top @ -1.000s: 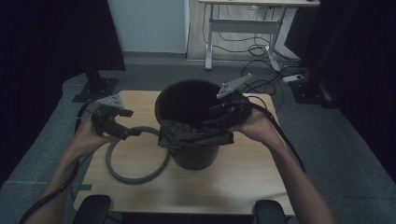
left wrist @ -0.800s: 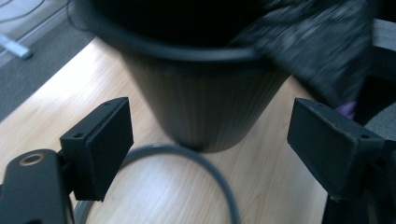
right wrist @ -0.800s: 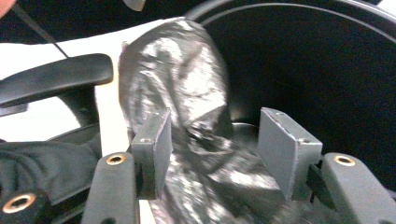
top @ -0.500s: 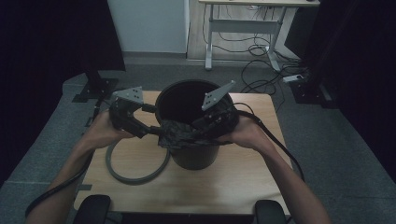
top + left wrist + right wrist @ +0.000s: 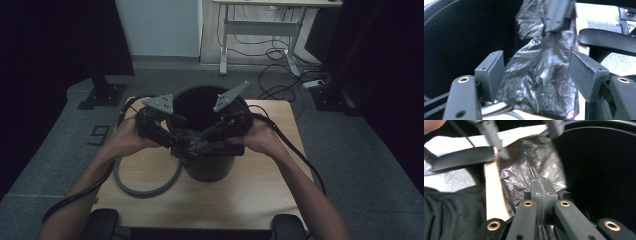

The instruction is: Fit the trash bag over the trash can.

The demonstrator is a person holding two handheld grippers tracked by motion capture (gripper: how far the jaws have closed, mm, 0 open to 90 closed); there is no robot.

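Note:
A black bin (image 5: pixel 210 170) stands on the wooden table (image 5: pixel 240 200), with a crumpled black plastic bag (image 5: pixel 200 145) hanging over its near rim. My right gripper (image 5: pixel 207 135) has just closed, and its jaws pinch a fold of the bag (image 5: pixel 524 175) at their tip (image 5: pixel 541 185). My left gripper (image 5: pixel 172 142) sits at the rim from the left. Its jaws (image 5: pixel 537 68) have been closing and straddle the bag (image 5: pixel 539 90), with the right pad still apart from it. The bin's dark inside (image 5: pixel 461 32) lies beyond.
A grey ring (image 5: pixel 145 187) lies flat on the table left of the bin. Two black chair armrests (image 5: pixel 102 220) (image 5: pixel 287 225) stand at the table's near edge. A white desk (image 5: pixel 270 25) and floor cables (image 5: pixel 280 80) are behind.
My left gripper moved right and up from above the ring to the bin's rim, beside the bag. My right gripper drew in slightly and its jaws came together on the bag.

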